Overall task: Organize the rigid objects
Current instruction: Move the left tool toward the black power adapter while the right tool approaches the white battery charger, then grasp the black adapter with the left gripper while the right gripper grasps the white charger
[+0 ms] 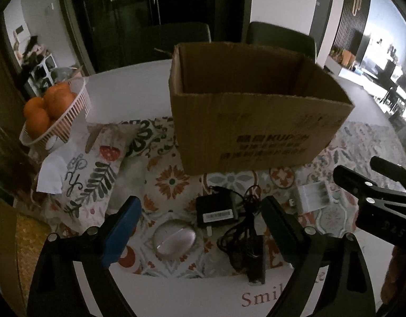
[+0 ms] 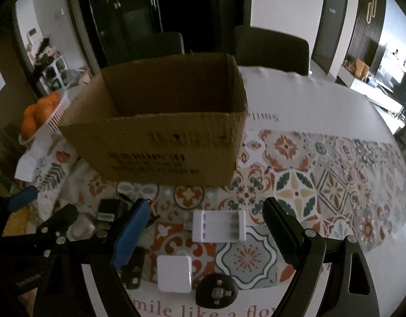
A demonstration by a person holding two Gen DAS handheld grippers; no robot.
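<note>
Both grippers, the left gripper and the right gripper, are hanging spread and empty over the small items, the black adapter and the white charger, lying on the surface near the open cardboard box, probably awaiting packing.

Both tongs spread wide, tilted steeply down.

Left tongs held with blue-padded fingers far apart, nothing gripped between. Right tongs likewise gaping, empty, close alongside to the right and angled downward the same way; tips of each visible at the edge of the other's view.
</note>
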